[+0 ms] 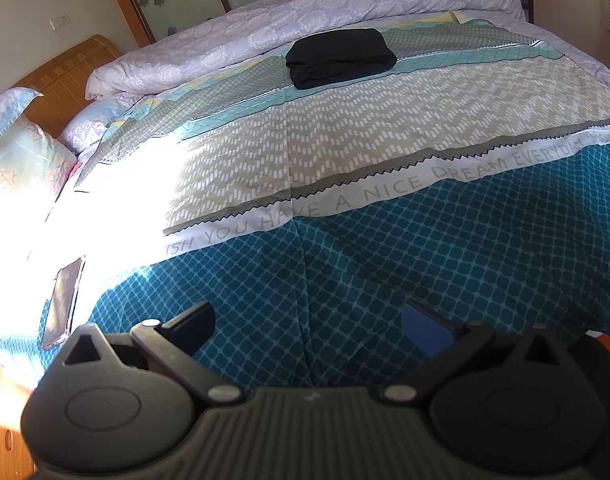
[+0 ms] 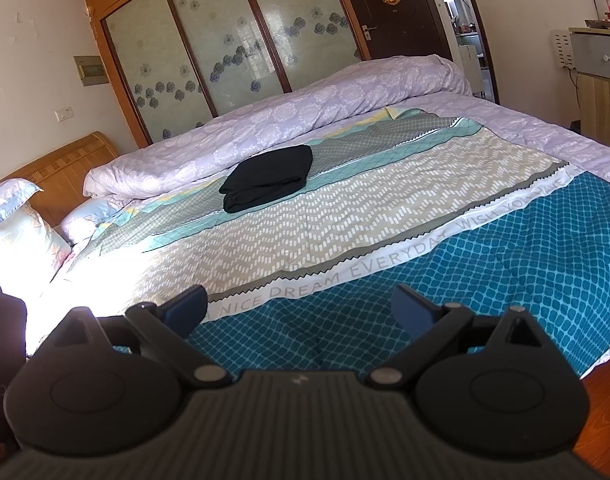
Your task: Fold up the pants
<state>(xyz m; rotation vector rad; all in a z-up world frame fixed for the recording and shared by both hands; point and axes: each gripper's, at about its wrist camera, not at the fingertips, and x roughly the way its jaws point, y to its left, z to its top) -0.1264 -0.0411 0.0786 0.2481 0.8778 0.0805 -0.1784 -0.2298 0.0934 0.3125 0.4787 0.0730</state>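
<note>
Black pants point(image 1: 340, 57) folded, near rolled quilt point(image 1: 289, 28) — both grippers point(image 1: 307, 326) point(image 2: 301, 312) spread wide, empty, over bed's near edge.

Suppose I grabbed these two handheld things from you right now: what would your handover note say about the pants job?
Left gripper: jaws open, holding nothing, over the teal part of the bedspread.
Right gripper: jaws open, holding nothing, also at the near edge of the bed.
Black pants: lying far across the bed in a compact folded bundle, next to the rolled lilac quilt; neither gripper touches them.
Done: the folding appears finished.
Left: probably nothing, perhaps a tidy-up of the bundle's looser front edge.
</note>
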